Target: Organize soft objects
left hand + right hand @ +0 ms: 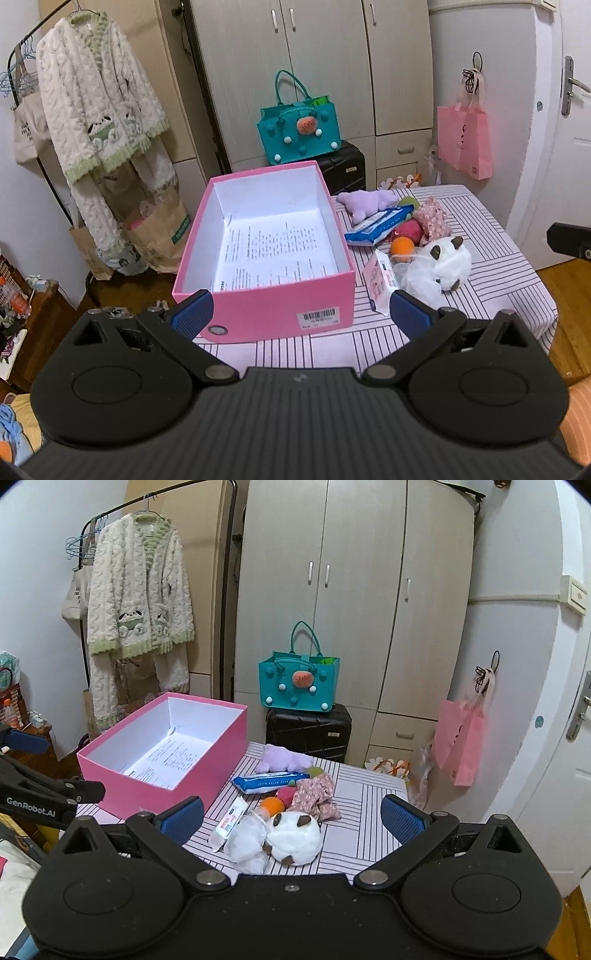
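Soft toys lie in a loose heap on the striped table [369, 794], right of the pink box [229, 738], which stands open with a printed sheet on its floor. In the right wrist view the heap sits at centre: a white plush [295, 836] nearest the camera, touching a white mesh bundle [245, 843] on its left, with a small pink-white packet [229, 821] beside that. Behind them are an orange ball [272, 805], a red ball [285, 794], a floral pouch [317, 794], a blue wipes pack [269, 781] and, farthest back, a purple plush [282, 758].

The right gripper [291, 821] hangs just above the near edge of the heap, its blue pads spread wide and holding nothing. The left gripper [301, 317] is likewise spread wide and bare, its pads framing the near wall of the box [266, 302]; in that view the heap lies at centre right.

In the upper middle of both views a teal bag [299, 685] sits on a black suitcase [308, 731] before the wardrobe. A fleece robe [140, 602] hangs at upper left and a pink tote [460, 742] at right.
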